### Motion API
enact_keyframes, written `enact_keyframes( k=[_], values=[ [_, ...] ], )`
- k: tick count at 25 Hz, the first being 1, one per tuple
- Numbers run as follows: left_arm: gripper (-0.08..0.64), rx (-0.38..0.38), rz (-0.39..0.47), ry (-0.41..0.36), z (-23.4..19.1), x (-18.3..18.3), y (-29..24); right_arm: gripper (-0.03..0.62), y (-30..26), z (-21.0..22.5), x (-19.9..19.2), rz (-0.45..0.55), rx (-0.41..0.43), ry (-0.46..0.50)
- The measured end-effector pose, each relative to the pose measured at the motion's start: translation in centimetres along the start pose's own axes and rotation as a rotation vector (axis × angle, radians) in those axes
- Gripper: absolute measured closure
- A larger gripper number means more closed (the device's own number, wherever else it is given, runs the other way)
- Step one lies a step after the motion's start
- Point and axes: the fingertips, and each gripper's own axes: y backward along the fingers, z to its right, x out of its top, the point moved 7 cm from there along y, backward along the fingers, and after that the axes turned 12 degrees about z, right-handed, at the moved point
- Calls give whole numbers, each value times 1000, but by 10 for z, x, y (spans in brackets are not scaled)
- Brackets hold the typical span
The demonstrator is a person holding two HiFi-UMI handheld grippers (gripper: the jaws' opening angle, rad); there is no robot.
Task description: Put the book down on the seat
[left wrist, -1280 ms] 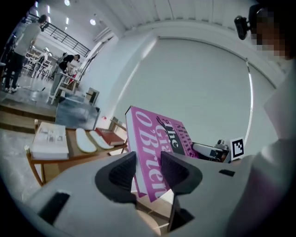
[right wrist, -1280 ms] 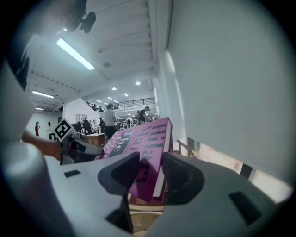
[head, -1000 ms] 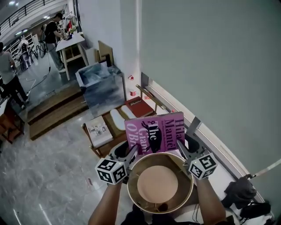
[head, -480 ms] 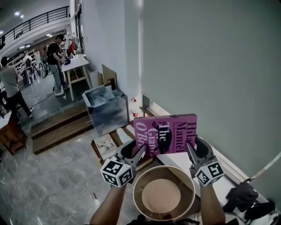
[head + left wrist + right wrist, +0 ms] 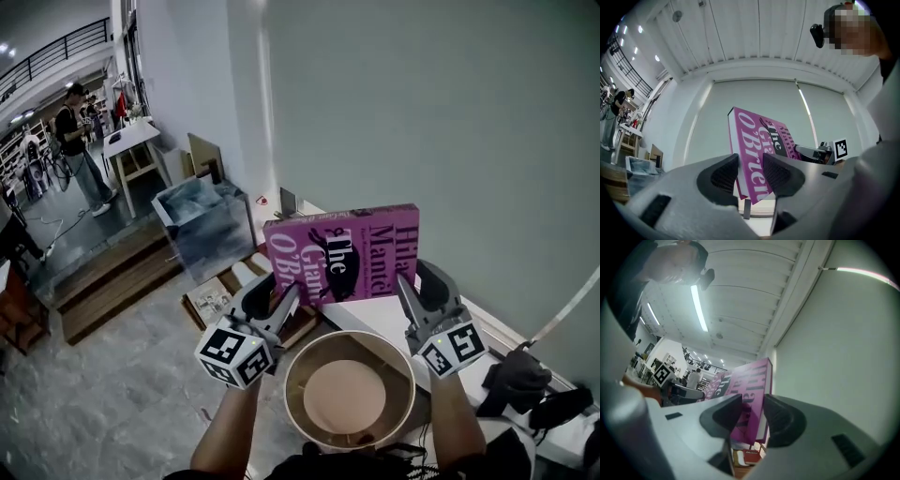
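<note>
Your jaws cover the lower corners of the pink book (image 5: 342, 255) at centre frame. Your left gripper (image 5: 284, 305) pinches its left edge and your right gripper (image 5: 405, 292) its right edge. Both are closed tight on it, holding it upright in the air before the grey wall (image 5: 422, 112).

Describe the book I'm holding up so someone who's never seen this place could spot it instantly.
Look to the tall pale wall. In front of it, the left tool and right tool each grip a lower corner of an upright book. It is bright pink with big black and white lettering, unlike the white book lying flat lower down.
</note>
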Motion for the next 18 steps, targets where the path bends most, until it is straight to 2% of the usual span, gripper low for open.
enact_keyframes(
  k=[7, 9, 13, 15, 18],
  values=[
    [383, -82, 15, 22, -10, -3, -7, 433, 9, -11, 2, -7, -73, 43],
    [383, -117, 12, 28, 13, -5, -19, 434, 31, 0, 15, -10, -103, 59],
    [385, -210, -5, 46, 122, -19, -68, 436, 127, 64, 63, -10, -194, 91],
    [385, -250, 8, 75, 136, -21, -78, 436, 143, 67, 76, -14, -234, 121],
    [385, -325, 30, 130, 123, -23, -83, 436, 140, 46, 85, -32, -304, 181]
  ],
)
